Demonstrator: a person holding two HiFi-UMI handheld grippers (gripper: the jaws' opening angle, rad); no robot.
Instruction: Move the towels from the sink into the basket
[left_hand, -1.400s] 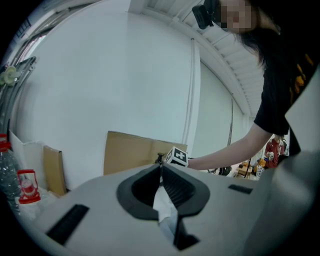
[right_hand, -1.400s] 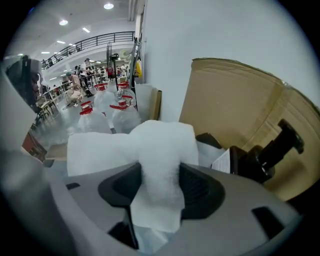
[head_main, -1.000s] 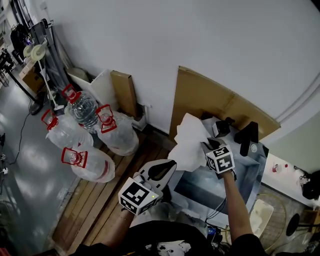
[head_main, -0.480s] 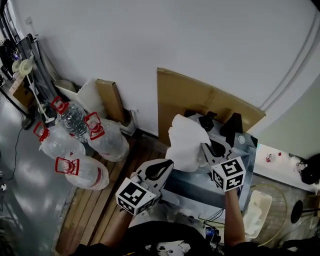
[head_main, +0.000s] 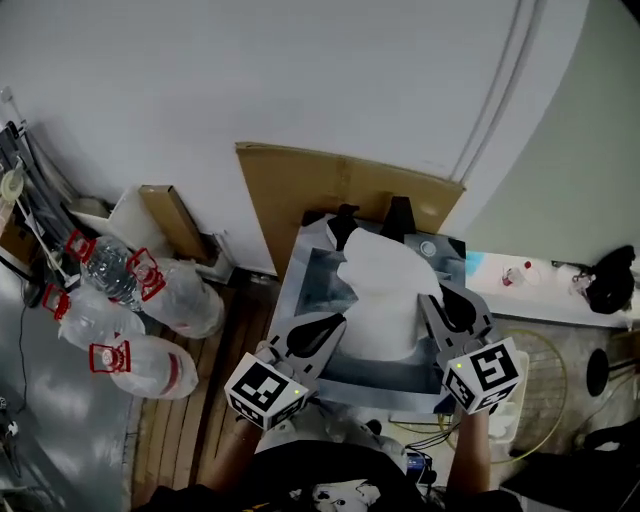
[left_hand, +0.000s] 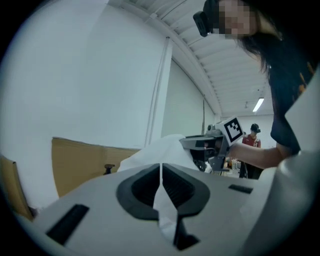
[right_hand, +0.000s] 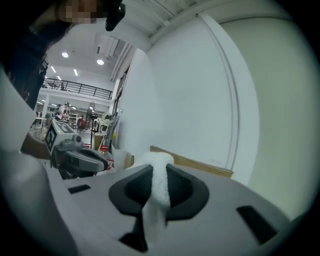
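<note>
Carrying step: the left gripper (head_main: 316, 333) and right gripper (head_main: 449, 308) are both clenching one white towel (head_main: 385, 290), holding it above the sink (head_main: 310, 288). Next, I reckon, it is needing swinging right and releasing over the basket (head_main: 556, 395).

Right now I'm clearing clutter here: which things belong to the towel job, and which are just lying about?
Job: towel, sink, basket, left gripper shut on the towel, right gripper, whose jaws have just been closing on it.
Lying about: water jugs, cardboard sheet.
</note>
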